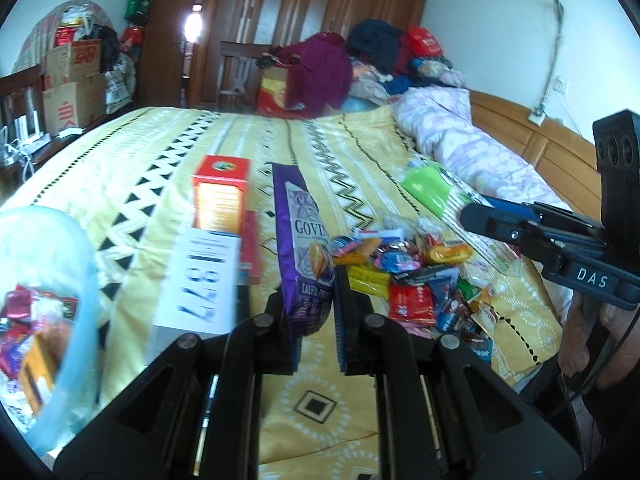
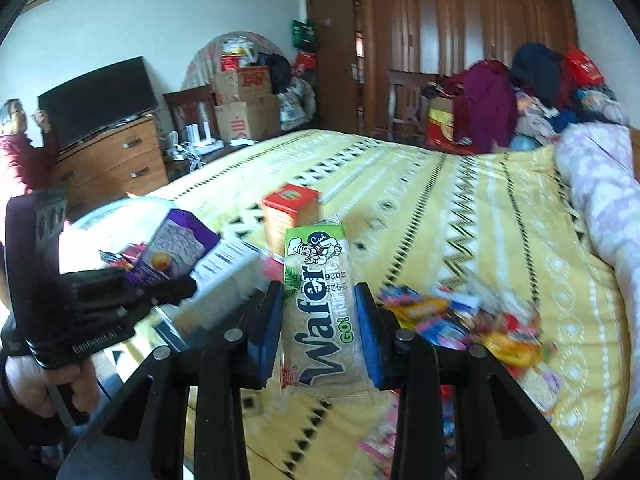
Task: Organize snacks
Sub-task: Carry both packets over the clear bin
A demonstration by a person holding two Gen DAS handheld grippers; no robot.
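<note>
Fingers on both sides are busy: the left gripper [image 1: 314,312] has its fingers [image 1: 352,320] clenched tight on the bottom end of a purple snack bag [image 1: 306,240], which sticks up and away from the camera over the bed [image 1: 160,152]. Over on the right gripper [image 2: 320,328], the blue pads are grasping a green and white wafer pack [image 2: 320,308] by its sides, label facing the camera and held up off the yellow patterned bedspread. Just right of the purple bag there's a messy pile of small wrapped candies [image 1: 416,280] lying on the bed, pretty colourful. Left of the bag sits an orange box with a red top [image 1: 222,196], standing upright, with a white box [image 1: 200,280] nearer the camera in front of it. At the near left edge there's a pale blue basket [image 1: 80,280] with a few snacks already inside. A pink quilt [image 1: 460,136] is bunched up on the far right side of the bed.
</note>
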